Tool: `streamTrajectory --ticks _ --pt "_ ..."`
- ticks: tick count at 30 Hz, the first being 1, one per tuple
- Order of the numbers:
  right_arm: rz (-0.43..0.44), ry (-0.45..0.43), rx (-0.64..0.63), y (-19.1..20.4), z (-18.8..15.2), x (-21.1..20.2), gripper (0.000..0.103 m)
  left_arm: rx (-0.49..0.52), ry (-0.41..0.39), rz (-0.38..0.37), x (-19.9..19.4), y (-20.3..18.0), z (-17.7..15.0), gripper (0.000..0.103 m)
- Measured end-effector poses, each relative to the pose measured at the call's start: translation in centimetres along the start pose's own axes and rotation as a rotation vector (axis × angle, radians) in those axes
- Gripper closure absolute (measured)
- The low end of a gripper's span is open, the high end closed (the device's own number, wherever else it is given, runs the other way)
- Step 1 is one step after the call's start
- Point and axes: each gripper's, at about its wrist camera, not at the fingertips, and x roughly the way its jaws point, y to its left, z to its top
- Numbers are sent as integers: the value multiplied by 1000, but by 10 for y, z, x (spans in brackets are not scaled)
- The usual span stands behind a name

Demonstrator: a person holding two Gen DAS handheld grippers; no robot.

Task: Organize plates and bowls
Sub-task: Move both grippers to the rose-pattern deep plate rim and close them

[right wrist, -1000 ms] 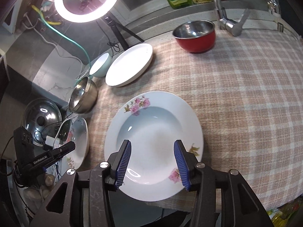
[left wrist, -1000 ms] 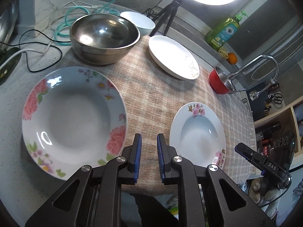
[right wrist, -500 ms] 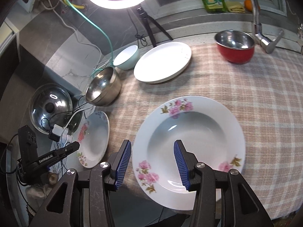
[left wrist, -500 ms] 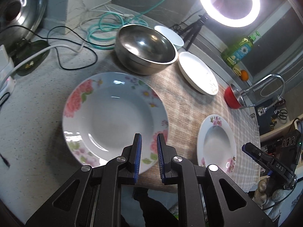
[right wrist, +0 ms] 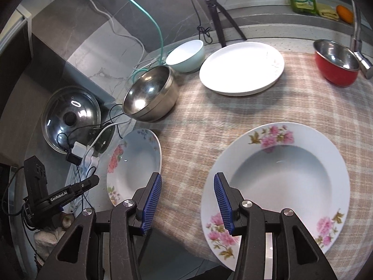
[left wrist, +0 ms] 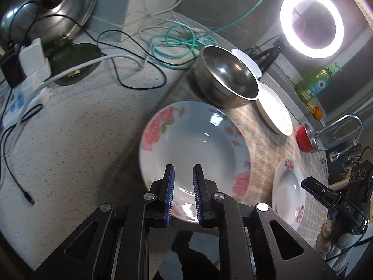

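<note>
A large deep plate with pink roses lies half on the checked cloth, half on the speckled counter. My left gripper hovers over its near rim, shut to a narrow slit with nothing in it. A smaller floral deep plate lies on the cloth at the right. My right gripper stands open over bare cloth between the two plates, its right finger over the smaller plate's left rim. Behind them are a steel bowl, a pale green bowl, a white flat plate and a red bowl.
Cables and a power strip lie on the counter at the left, beside a glass pot lid. At the back stand a ring light on a tripod, a green bottle and a tap.
Both grippers have slid left. The large rose plate now sits straight ahead of the left fingers. The smaller plate has shifted from between the right fingers to their right. Neither jaw opening changed.
</note>
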Motion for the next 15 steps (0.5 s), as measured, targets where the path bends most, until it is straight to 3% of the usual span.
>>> streamTrajectory --ticks 15 --pt "22 101 -21 23 12 57 60 -89 21 42 11 49 13 89"
